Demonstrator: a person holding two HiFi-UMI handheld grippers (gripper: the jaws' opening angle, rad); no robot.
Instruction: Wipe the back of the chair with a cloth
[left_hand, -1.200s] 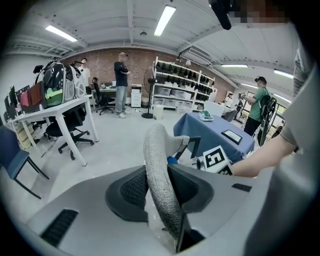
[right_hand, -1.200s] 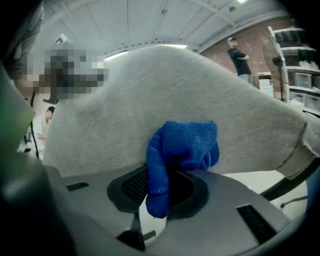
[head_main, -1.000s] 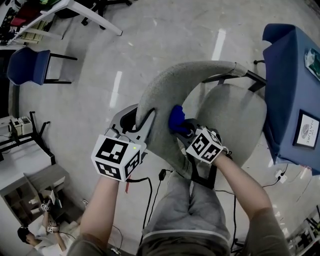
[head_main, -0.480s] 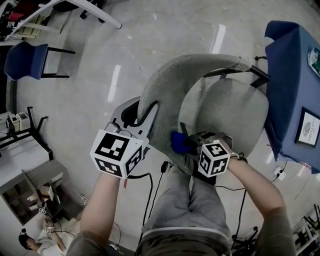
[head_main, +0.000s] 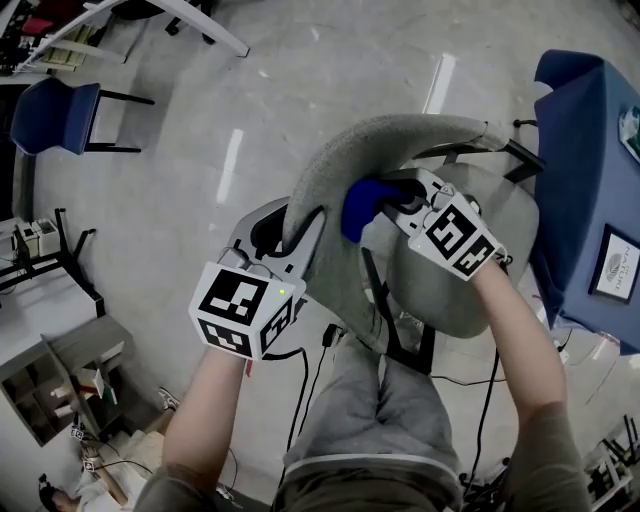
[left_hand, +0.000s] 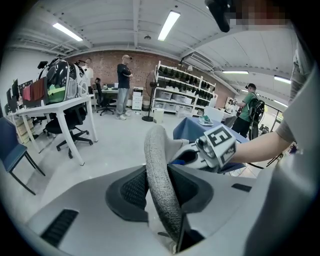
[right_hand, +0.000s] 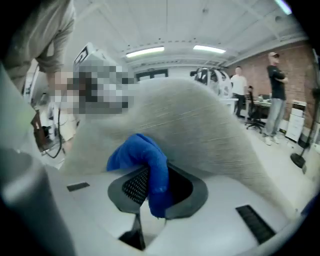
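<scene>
A grey fabric chair back (head_main: 345, 160) curves across the middle of the head view, above its grey seat (head_main: 480, 250). My left gripper (head_main: 290, 235) is shut on the near left edge of the chair back (left_hand: 160, 185), which runs between its jaws. My right gripper (head_main: 385, 200) is shut on a blue cloth (head_main: 360, 205) and presses it against the inner face of the chair back, near the top. In the right gripper view the blue cloth (right_hand: 150, 172) hangs between the jaws against the grey fabric (right_hand: 200, 125).
A table under a blue cover (head_main: 590, 190) stands close on the right of the chair. A blue chair (head_main: 55, 115) and white desk legs (head_main: 190, 25) are at the far left. Cables (head_main: 305, 370) lie on the floor by my legs. People (left_hand: 123, 85) stand far off.
My right gripper dipped toward the near low part of the chair back, then swept up and away with the cloth to near the top. The left gripper stayed clamped in place.
</scene>
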